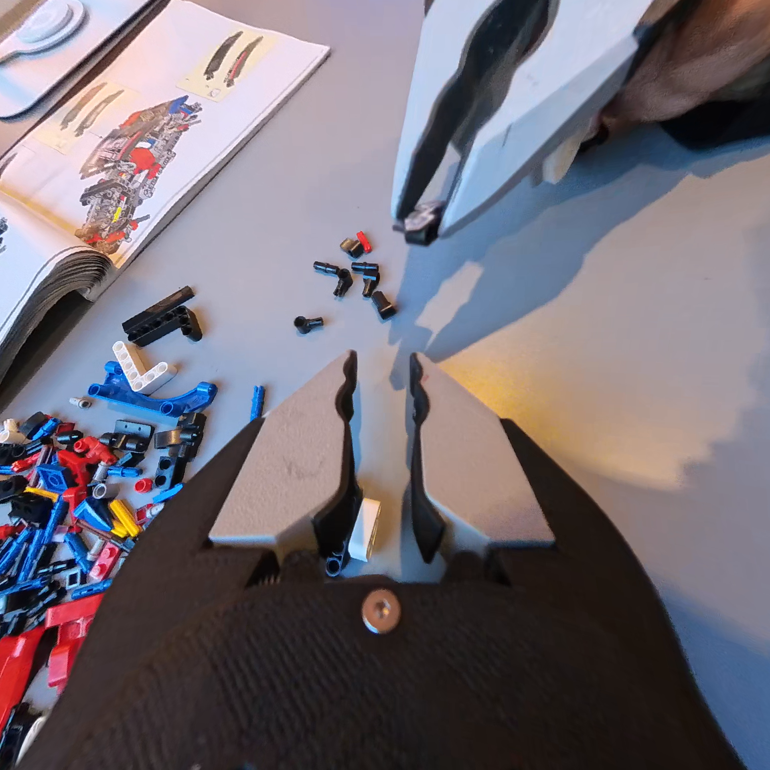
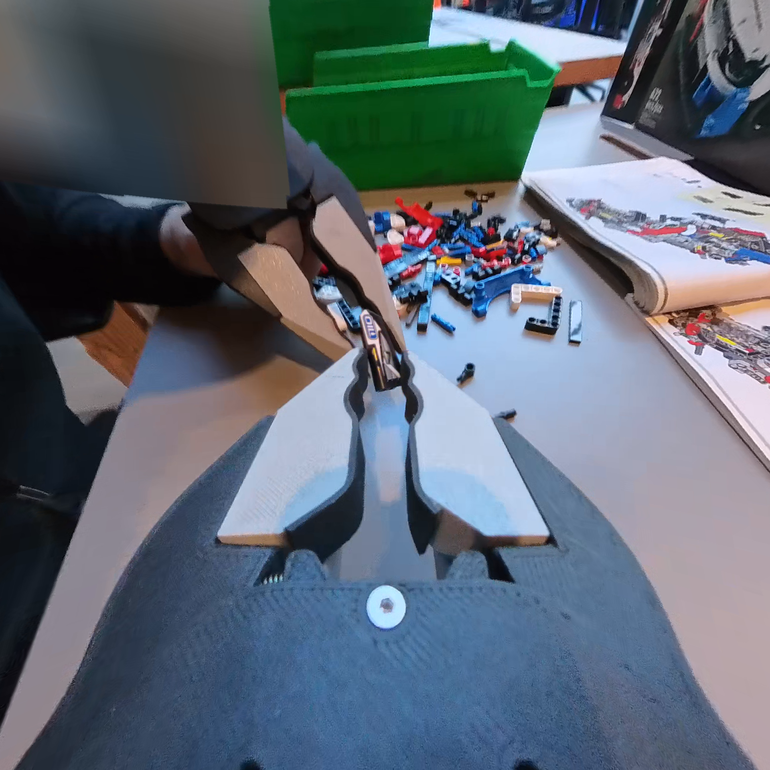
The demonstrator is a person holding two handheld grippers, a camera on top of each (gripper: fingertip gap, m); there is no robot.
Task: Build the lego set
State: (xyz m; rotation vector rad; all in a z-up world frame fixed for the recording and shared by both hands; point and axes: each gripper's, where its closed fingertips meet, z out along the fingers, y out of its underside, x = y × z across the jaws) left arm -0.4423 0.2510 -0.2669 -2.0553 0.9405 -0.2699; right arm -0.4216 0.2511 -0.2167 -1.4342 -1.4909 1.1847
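My left gripper (image 1: 383,356) is open and empty, low over the grey table (image 1: 583,333), just short of a scatter of small black pins (image 1: 358,275) with one red pin among them. My right gripper (image 2: 382,354) is shut on a small black piece with a sticker (image 2: 377,362) and holds it above the table. It also shows at the top right of the left wrist view (image 1: 418,214), with the black piece (image 1: 418,233) at its tips. The loose brick pile (image 1: 62,500) lies to the left; it also shows in the right wrist view (image 2: 458,258).
An open instruction booklet (image 1: 166,125) (image 2: 687,241) lies beyond the pile. A black L-beam (image 1: 166,321), a white L-beam (image 1: 137,371) and a blue arch piece (image 1: 158,396) lie beside the pile. Green bins (image 2: 416,125) and the set's box (image 2: 687,62) stand at the back. Left tips to right tips: about 5 cm.
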